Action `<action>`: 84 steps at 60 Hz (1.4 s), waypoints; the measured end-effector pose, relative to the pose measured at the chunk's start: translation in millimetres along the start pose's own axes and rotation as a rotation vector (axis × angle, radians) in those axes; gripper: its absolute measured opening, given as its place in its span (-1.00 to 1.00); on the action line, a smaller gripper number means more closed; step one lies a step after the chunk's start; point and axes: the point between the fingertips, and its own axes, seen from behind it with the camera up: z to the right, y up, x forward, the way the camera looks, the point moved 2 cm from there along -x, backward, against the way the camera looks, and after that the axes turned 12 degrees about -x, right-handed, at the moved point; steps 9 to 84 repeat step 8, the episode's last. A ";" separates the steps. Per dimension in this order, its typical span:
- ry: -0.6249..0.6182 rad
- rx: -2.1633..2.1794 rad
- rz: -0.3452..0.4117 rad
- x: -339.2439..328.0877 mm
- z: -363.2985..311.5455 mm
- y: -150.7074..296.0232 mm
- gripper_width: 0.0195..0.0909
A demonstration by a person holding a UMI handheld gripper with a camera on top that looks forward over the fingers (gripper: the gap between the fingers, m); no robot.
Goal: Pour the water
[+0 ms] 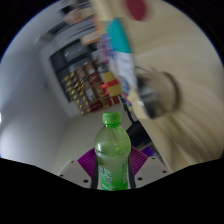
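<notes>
A green plastic bottle [113, 152] with a green cap and a pale label stands upright between my fingers, lifted off any surface. My gripper [113, 163] is shut on the bottle, and the purple pads [82, 160] press against its sides. The scene beyond is tilted. A clear glass cup [157, 92] shows ahead and to the right of the bottle's cap, lying on its side in this tilted view against a pale wooden surface [185, 60].
Shelves with coloured goods [85, 82] fill the space beyond the bottle to the left. A teal and pink object [121, 42] stands further off above the cup. A pale floor or wall [35, 110] spreads to the left.
</notes>
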 end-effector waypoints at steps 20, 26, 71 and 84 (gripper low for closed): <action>0.042 -0.506 0.012 -7.2 -68.3 17.3 -0.35; 0.042 -0.506 0.012 -7.2 -68.3 17.3 -0.35; 0.042 -0.506 0.012 -7.2 -68.3 17.3 -0.35; 0.042 -0.506 0.012 -7.2 -68.3 17.3 -0.35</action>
